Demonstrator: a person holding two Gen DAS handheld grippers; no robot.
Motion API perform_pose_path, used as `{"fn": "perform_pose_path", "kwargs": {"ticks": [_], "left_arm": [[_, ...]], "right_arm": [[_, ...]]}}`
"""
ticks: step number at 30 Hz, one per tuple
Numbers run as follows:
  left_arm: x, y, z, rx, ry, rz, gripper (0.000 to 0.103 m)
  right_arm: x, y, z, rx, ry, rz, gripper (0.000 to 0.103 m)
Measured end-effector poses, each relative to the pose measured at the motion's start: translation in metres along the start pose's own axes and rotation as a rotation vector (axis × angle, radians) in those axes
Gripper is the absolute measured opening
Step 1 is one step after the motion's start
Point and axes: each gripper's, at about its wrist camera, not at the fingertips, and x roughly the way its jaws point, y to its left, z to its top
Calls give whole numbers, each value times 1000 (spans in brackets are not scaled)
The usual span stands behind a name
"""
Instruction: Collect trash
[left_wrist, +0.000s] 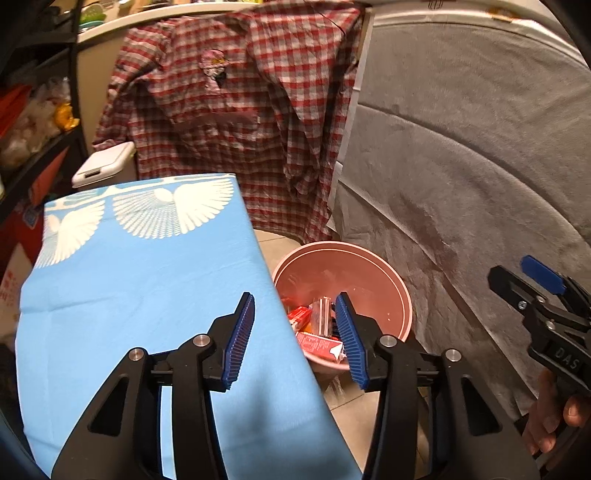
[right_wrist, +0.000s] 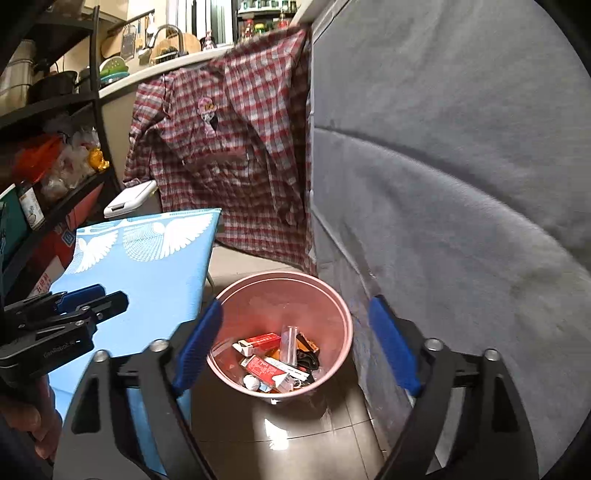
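Left gripper (left_wrist: 295, 339): jaws apart, nothing between the pads, positioned over the edge of the blue cloth-covered table (left_wrist: 129, 295). Pink bin (right_wrist: 280, 295): on the floor at 3 o'clock of the table, containing trash (right_wrist: 277, 362). Right gripper (right_wrist: 295, 343): jaws released wide, empty, above the bin.

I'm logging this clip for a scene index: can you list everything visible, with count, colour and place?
bin: one, pink, on the floor tiles beside the table.
trash: several pieces, mostly red and white cartons, inside the bin.
table cloth: one, light blue with white wings.
shirt: one, red checked, hanging behind.
grey cover: one, right side.
shelf: one, black, left.
left gripper: black, blue pads, empty.
right gripper: same, wide open, empty.
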Motion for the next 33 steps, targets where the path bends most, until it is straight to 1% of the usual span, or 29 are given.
{"fn": "perform_pose_path", "kwargs": {"ticks": [2, 5, 6, 9, 10, 17, 18, 20, 21, 22, 24, 27, 33], "left_arm": [[-12, 1, -10, -19, -9, 14, 48], [-30, 2, -22, -47, -33, 32, 52], [-38, 1, -27, -53, -48, 37, 56], [-55, -2, -39, -54, -70, 55, 60], [-61, -4, -46, -56, -75, 62, 64], [-85, -13, -82, -55, -88, 80, 82], [-87, -14, -87, -50, -87, 82, 85], [-89, -17, -94, -42, -83, 89, 86], [-89, -18, -97, -38, -81, 89, 88], [-89, -19, -98, -35, -79, 90, 92], [-86, -19, -99, -31, -76, 100, 94], [-80, -17, -97, -46, -72, 126, 95], [-69, -14, -97, -65, -54, 143, 95]], "right_arm": [[-13, -2, -7, -2, -11, -9, 95], [-26, -3, -17, -9, -17, -22, 98], [-30, -3, -21, -12, -18, -27, 98], [-42, -5, -30, -4, -24, -44, 98], [-46, -5, -33, 1, -31, -46, 98], [-68, -3, -55, -17, -54, -66, 98], [-69, -3, -57, -18, -50, -66, 98], [-68, -3, -61, -26, -38, -71, 98], [-67, -3, -63, -34, -34, -74, 98], [-67, -3, -62, -37, -32, -76, 98], [-66, -4, -64, -34, -23, -75, 98], [-63, -5, -66, -30, -14, -69, 98], [-60, -2, -67, -39, -6, -71, 98]]}}
